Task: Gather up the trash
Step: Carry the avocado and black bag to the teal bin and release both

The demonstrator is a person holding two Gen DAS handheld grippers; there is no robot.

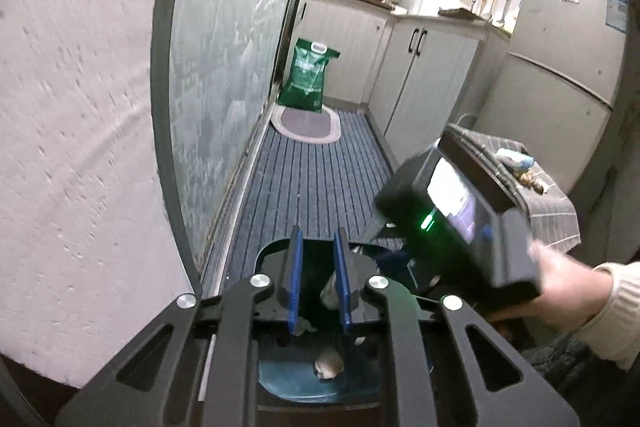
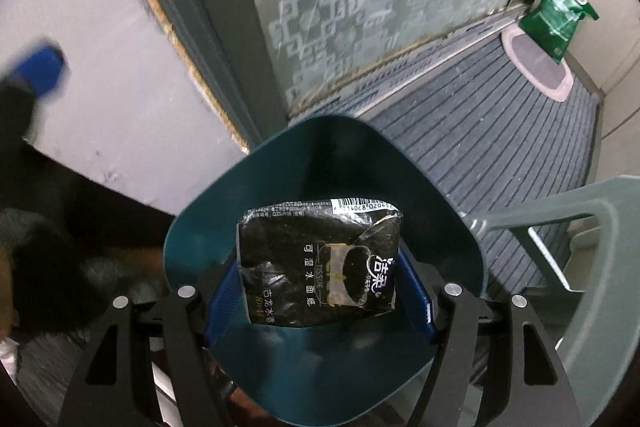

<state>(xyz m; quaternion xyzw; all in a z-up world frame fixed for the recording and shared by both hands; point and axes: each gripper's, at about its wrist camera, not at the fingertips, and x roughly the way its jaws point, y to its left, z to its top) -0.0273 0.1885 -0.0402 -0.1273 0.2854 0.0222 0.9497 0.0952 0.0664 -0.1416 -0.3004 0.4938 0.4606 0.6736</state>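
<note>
Right gripper [image 2: 320, 291], close to the lens: blue fingers [image 2: 416, 291] half closed, one on each side of a black tissue pack [image 2: 320, 263], squeezing it. Right under the pack, a teal bin [image 2: 440, 227] with its mouth wide open. Best now to keep the pack over the middle of the bin, away from the rim, then open wide and let go. No shaking, no tossing.

Left gripper [image 1: 318, 267]: blue pads close together, nearly shut, with what looks like a pale scrap at the right pad, though hard to tell. Below the fingers, the same teal bin with a crumpled scrap [image 1: 329, 367] at the bottom. Off to the right, a hand [image 1: 568, 291] on the other black tool. Better to keep apart, no bumping.
</note>
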